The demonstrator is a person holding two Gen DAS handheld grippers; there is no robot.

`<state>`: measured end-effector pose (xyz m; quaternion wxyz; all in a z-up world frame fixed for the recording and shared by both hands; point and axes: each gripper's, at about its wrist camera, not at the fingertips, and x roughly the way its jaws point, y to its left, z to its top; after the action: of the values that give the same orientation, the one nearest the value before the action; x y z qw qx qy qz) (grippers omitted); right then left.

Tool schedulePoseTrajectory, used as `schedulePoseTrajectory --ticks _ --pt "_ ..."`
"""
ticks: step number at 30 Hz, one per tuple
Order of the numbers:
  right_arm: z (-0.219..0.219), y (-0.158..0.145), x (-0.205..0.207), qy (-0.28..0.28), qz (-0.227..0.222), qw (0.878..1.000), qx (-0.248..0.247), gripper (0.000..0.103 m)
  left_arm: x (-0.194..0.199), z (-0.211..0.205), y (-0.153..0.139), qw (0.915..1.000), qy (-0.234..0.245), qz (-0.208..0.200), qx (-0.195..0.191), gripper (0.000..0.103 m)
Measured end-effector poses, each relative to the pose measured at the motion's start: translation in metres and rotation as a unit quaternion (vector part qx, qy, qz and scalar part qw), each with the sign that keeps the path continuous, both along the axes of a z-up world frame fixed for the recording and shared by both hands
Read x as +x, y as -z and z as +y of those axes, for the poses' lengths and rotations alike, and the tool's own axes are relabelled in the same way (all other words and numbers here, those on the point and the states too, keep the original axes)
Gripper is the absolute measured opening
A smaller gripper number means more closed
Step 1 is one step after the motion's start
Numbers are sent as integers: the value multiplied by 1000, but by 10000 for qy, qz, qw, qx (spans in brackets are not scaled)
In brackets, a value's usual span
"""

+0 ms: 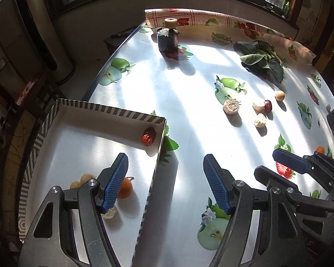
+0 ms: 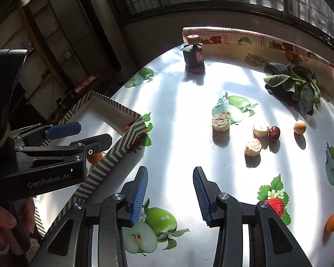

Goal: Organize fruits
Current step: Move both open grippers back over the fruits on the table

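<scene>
A striped cardboard box (image 1: 113, 111) sits at the table's left; it holds a red date (image 1: 148, 136), an orange kumquat (image 1: 125, 188), pale longans (image 1: 82, 180) and a beige chunk (image 1: 109, 214). My left gripper (image 1: 165, 184) is open and empty over the box's right wall. My right gripper (image 2: 170, 194) is open and empty above the table. Ahead lie three beige chunks (image 2: 220, 122) (image 2: 260, 130) (image 2: 253, 147), a red date (image 2: 274, 133), a longan (image 2: 299, 127) and a kumquat (image 2: 332, 223).
A dark bottle with a tan cap (image 2: 193, 52) stands at the far edge. Leafy greens (image 2: 298, 86) lie at the back right. The tablecloth (image 2: 184, 115) carries printed apples and strawberries. The box also shows in the right wrist view (image 2: 113, 153).
</scene>
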<state>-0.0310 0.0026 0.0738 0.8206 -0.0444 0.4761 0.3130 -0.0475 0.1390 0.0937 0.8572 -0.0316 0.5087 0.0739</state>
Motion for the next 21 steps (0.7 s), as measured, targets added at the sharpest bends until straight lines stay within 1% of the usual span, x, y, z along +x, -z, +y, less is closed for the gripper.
schedulePoseTrajectory --ticks 4,9,12,15,18,21 --pt "-35 3 4 342 20 9994 -82 41 15 -29 3 9995 297 31 -75 71" --pt "-79 11 13 769 153 9968 -138 41 36 -53 14 9977 537 169 -365 71" --pt "-99 15 17 949 203 9951 -169 41 45 -64 19 9966 660 213 -437 71" --pt "-112 18 22 1064 233 9939 -175 41 58 -69 25 9961 726 259 -420 71" --pt "-123 20 25 1185 254 9925 -135 41 72 -69 34 9946 787 329 -598 71" --pt "-130 22 28 1239 293 9918 -108 41 88 -69 43 9942 791 419 -599 71"
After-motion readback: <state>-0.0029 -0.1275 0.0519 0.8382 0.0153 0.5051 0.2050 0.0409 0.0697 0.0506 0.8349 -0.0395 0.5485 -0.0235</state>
